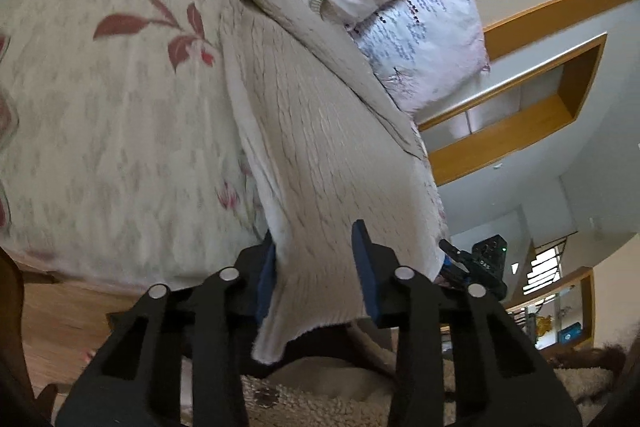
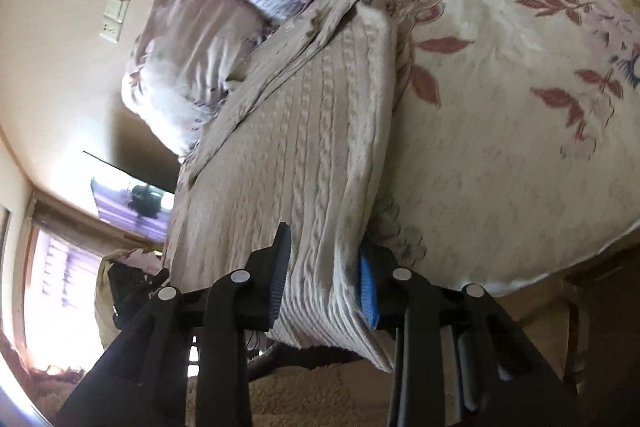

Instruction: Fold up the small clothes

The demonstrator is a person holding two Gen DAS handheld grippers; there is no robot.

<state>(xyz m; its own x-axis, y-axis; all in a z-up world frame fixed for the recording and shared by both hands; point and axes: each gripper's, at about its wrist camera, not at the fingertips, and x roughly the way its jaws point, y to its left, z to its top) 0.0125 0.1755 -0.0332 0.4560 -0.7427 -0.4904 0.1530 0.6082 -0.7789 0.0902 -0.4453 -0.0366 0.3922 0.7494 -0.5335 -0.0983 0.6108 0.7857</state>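
Floral bedspread (image 1: 100,131) carries a soft, limp cable-knit sweater (image 1: 320,147), each hem corner pinched by left tongs (image 1: 316,267) and right tongs (image 2: 324,267).

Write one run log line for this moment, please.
stage: hem gripped | left gripper: shut on sweater | right gripper: shut on sweater | sweater: lying along bed, far end near pillows
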